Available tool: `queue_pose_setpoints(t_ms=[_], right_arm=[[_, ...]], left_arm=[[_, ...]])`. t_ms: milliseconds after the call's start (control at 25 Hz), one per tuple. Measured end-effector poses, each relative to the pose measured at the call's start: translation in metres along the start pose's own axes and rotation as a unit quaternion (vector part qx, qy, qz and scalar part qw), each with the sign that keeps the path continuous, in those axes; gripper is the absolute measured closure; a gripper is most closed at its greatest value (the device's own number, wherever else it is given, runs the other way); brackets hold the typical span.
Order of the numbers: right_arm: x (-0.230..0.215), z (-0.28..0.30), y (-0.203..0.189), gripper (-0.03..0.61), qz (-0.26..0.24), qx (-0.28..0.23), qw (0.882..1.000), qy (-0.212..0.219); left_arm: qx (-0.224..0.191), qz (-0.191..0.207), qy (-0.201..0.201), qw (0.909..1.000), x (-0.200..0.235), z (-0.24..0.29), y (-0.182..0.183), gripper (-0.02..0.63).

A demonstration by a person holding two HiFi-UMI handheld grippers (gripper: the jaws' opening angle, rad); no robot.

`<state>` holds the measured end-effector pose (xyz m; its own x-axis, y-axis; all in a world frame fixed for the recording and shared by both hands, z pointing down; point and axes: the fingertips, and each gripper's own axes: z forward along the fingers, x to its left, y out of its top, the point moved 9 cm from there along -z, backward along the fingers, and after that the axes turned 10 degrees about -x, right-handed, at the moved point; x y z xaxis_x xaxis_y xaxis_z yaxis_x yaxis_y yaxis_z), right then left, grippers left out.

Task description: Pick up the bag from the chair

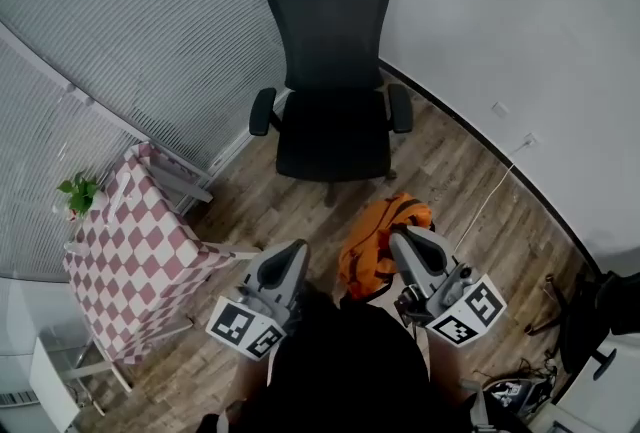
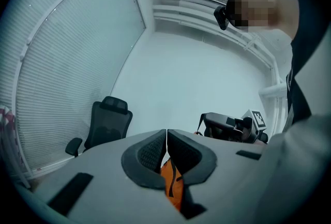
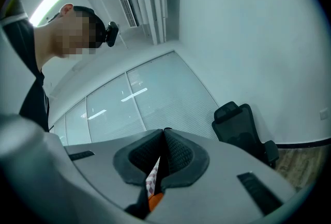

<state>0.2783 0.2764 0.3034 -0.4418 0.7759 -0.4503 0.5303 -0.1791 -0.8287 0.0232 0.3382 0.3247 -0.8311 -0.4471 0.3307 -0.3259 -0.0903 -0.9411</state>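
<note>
The black office chair stands against the wall with its seat bare; it also shows in the left gripper view and the right gripper view. The orange bag with black straps hangs off the chair, in front of my body, right beside my right gripper. That gripper's jaws are pressed together, apparently on a black strap of the bag, and orange fabric shows under them. My left gripper is shut with nothing in it, left of the bag.
A small table with a red-and-white checked cloth stands at the left, with a green plant beyond it. Window blinds run along the left. A white cable drops from a wall socket. Dark gear lies at the lower right.
</note>
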Motion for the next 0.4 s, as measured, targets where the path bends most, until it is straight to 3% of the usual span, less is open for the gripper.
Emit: queue_pose_setpoints(t_ms=[400], right_arm=[[0.011,-0.004,-0.011,0.549,-0.004,0.006,1.000,-0.004]], left_arm=[[0.009,-0.001,0.004,0.9999,-0.001,-0.013,-0.006,0.580]])
